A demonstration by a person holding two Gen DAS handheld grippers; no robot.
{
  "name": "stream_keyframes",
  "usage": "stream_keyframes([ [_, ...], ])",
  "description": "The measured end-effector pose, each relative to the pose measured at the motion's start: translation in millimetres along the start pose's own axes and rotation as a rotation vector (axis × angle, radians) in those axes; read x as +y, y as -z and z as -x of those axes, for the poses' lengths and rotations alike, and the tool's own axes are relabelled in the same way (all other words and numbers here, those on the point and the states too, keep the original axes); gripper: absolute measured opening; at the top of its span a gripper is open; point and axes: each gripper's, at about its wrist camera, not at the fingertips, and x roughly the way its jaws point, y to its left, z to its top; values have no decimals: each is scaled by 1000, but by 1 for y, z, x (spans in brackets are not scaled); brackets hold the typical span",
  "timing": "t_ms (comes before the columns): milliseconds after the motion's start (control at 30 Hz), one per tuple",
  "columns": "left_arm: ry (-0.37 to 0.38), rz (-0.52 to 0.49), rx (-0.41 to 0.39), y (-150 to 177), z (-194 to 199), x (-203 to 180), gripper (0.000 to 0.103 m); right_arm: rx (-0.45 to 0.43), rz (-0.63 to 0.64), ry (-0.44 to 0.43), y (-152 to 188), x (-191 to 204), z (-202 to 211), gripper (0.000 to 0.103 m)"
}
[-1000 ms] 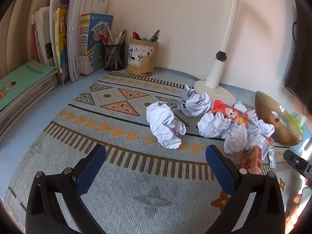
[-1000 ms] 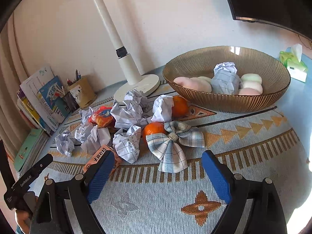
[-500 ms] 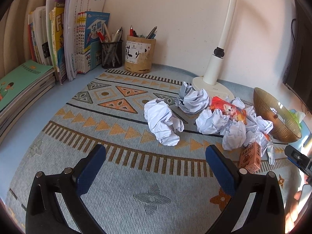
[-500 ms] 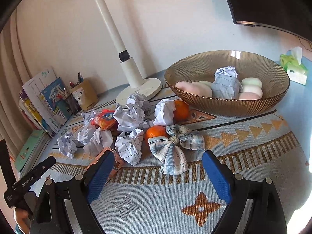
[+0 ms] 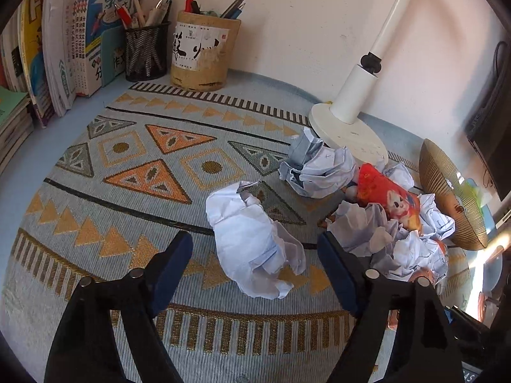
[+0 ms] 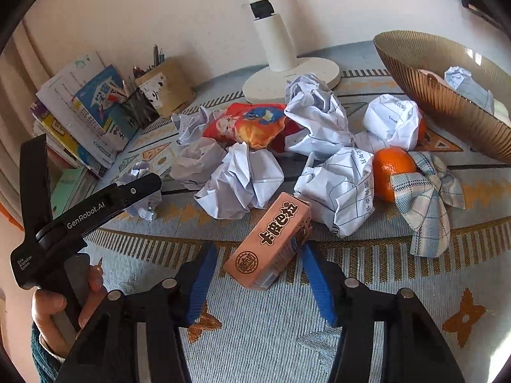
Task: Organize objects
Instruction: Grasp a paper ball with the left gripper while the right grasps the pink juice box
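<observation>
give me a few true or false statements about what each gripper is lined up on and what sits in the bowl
1. The right gripper has a pink drink carton between its jaws. True.
2. The left gripper is lined up on an orange. False: on a crumpled paper ball.
3. The bowl holds a paper ball. True.
4. The plaid bow lies inside the bowl. False: on the mat, beside an orange.

lamp (image 6: pixel 289 73) stands behind the paper balls (image 6: pixel 242 182); carton (image 6: pixel 271 245) lies before them, bowl (image 6: pixel 437 95) at right.
</observation>
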Motion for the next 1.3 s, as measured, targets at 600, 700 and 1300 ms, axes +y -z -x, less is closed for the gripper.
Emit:
stream_keyframes([
  [600,-10,-101,-133,11,24,-16,45,-15,80,-154,33,-19,75,60],
  [700,-9,-89,-138,9,24,-12,45,0,209,-134,39,23,56,66],
  [1300,10,-121,-183,14,34,-19,45,-21,321,21,53,49,21,40],
])
